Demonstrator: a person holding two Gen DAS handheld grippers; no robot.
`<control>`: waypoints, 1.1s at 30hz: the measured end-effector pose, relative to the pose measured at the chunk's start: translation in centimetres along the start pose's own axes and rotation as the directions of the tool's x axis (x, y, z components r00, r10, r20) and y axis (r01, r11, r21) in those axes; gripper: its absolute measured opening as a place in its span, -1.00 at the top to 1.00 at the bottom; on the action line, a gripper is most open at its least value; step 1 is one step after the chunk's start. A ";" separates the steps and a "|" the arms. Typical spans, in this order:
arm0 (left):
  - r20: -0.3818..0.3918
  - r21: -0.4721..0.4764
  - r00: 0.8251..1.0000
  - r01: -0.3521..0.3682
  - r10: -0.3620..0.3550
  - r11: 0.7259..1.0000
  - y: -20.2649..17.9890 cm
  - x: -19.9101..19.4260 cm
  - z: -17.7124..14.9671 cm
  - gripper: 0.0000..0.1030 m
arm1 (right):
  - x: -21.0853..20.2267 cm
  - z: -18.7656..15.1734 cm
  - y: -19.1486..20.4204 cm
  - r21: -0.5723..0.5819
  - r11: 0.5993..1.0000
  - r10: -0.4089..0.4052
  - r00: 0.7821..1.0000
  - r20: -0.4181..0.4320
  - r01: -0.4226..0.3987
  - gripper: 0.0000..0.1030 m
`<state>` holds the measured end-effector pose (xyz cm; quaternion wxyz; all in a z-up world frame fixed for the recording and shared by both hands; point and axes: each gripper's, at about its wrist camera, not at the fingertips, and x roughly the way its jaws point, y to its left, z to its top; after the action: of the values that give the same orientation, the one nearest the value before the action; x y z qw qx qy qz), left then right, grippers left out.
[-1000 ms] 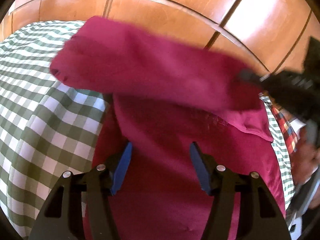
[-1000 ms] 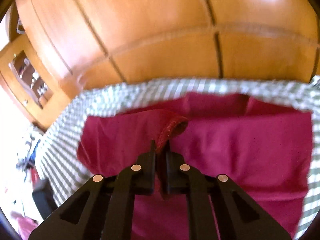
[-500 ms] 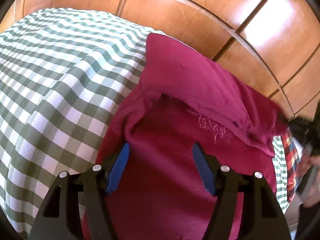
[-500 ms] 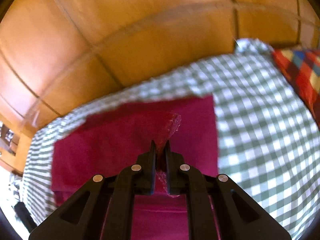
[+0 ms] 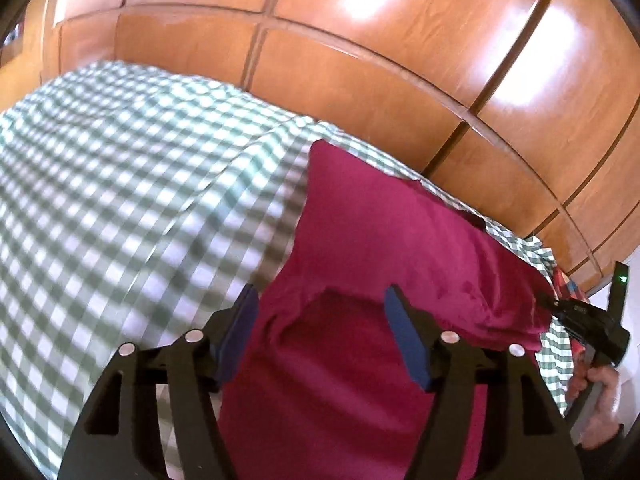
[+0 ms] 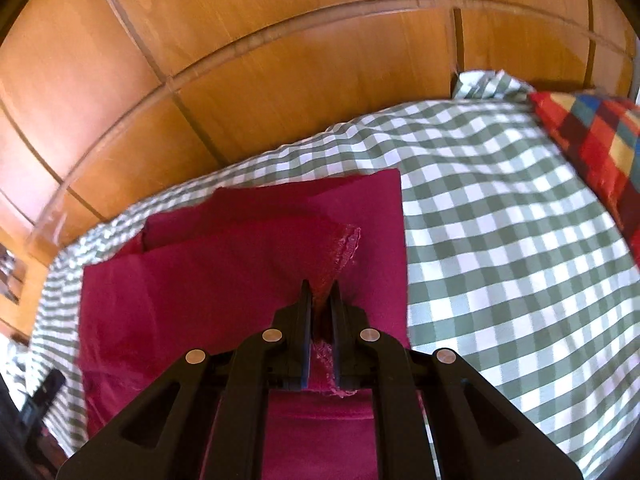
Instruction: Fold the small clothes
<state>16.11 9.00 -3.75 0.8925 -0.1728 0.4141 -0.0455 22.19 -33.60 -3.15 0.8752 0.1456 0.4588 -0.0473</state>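
The soft crimson cloth garment [image 6: 240,276] lies folded on the green-and-white checked cover [image 6: 500,248]. The right gripper [image 6: 320,300] pinches its hem; the left gripper [image 5: 320,316], fingers just widened, hovers empty above it.

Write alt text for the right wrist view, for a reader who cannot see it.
The right gripper, jaws shut, pinches a hemmed corner of a magenta garment that lies partly folded on a green checked cloth. A multicoloured plaid cushion sits at the right edge, and wooden panels fill the background.
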 end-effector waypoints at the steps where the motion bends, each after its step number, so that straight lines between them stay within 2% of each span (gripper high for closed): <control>1: -0.025 0.022 1.000 -0.016 0.017 1.000 -0.5 1.0 0.4 -0.31 | 0.5 -0.2 -0.1 -0.007 1.000 -0.019 1.000 -0.016 0.019 0.86; 4: -0.096 0.086 0.993 -0.062 0.070 0.994 -1.5 3.7 0.7 -0.31 | 2.0 -1.1 -0.7 0.000 0.999 -0.032 0.997 -0.076 0.032 0.86; 6: -0.141 0.141 0.978 -0.135 0.155 0.981 -1.6 5.6 0.1 -0.31 | 1.4 -1.1 -1.0 0.026 0.999 -0.018 0.997 -0.075 0.020 0.86; 7: -0.150 0.148 0.973 -0.152 0.174 0.977 -1.5 5.9 -0.1 -0.30 | 0.8 -1.0 -1.1 0.032 0.999 -0.008 0.998 -0.066 0.010 0.83; 10: -0.103 0.125 0.983 -0.136 0.149 0.983 -1.1 4.2 -0.1 -0.30 | -2.2 -0.5 -1.0 0.028 0.999 -0.027 1.000 0.009 0.026 0.58; 12: -0.033 0.105 0.990 -0.133 0.137 0.986 -0.8 2.4 0.5 -0.30 | -4.1 -0.2 -0.3 0.014 1.000 -0.004 0.997 0.080 0.002 0.12; 13: -0.003 0.098 0.993 -0.119 0.120 0.988 -0.8 1.7 0.9 -0.30 | -4.7 -0.2 0.2 0.003 1.000 0.006 0.995 0.104 -0.006 0.05; 15: 0.045 0.105 0.995 -0.095 0.091 0.990 -1.3 0.9 1.8 -0.30 | -5.0 -0.1 2.0 -0.041 0.999 0.039 0.992 0.123 -0.034 0.04; 17: 0.040 0.125 0.997 -0.078 0.073 0.989 -2.0 1.4 2.6 -0.29 | -4.1 -0.3 4.2 -0.099 0.993 0.073 0.991 0.113 -0.062 0.05; 20: 0.012 0.169 0.999 -0.050 0.048 0.984 -3.5 3.2 3.2 -0.28 | -1.3 -1.1 6.7 -0.198 0.979 0.058 0.996 0.071 -0.043 0.05; 22: -0.013 0.208 0.998 -0.051 0.055 0.977 -4.7 4.8 3.2 -0.28 | 0.9 -1.6 7.1 -0.232 0.973 0.000 0.999 0.054 0.012 0.05; 23: -0.051 0.234 0.996 -0.054 0.067 0.971 -5.1 6.3 3.1 -0.28 | 2.5 -2.1 6.7 -0.246 0.966 -0.069 0.997 0.045 0.078 0.05; 24: -0.068 0.246 0.994 -0.066 0.085 0.967 -5.1 7.1 2.7 -0.26 | 3.5 -2.7 6.2 -0.244 0.965 -0.090 0.995 0.037 0.097 0.04; 26: -0.088 0.269 0.989 -0.092 0.120 0.959 -4.8 8.7 1.8 -0.27 | 3.7 -4.0 5.1 -0.233 0.971 -0.037 0.995 0.098 0.059 0.02; 28: -0.069 0.284 0.992 -0.078 0.102 0.956 -4.6 8.4 1.5 -0.27 | 3.4 -4.7 5.0 -0.241 0.969 -0.030 0.991 0.129 0.060 0.02; 30: -0.067 0.261 0.996 -0.033 0.052 0.965 -4.2 7.4 1.8 -0.20 | 3.4 -4.8 5.1 -0.245 0.967 -0.034 0.991 0.132 0.066 -0.01; 31: -0.058 0.204 0.998 0.028 -0.016 0.979 -3.3 6.4 2.5 -0.20 | 3.4 -4.9 5.1 -0.245 0.967 -0.034 0.990 0.137 0.067 -0.01; 33: -0.030 0.127 0.998 0.062 -0.059 0.990 -1.7 5.4 3.7 -0.20 | 3.5 -4.9 5.2 -0.246 0.967 -0.034 0.989 0.142 0.069 -0.01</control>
<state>22.54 7.21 -4.80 0.8944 -0.1273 0.4168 -0.1011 21.50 -27.00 -7.51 0.9143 0.0186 0.4039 -0.0219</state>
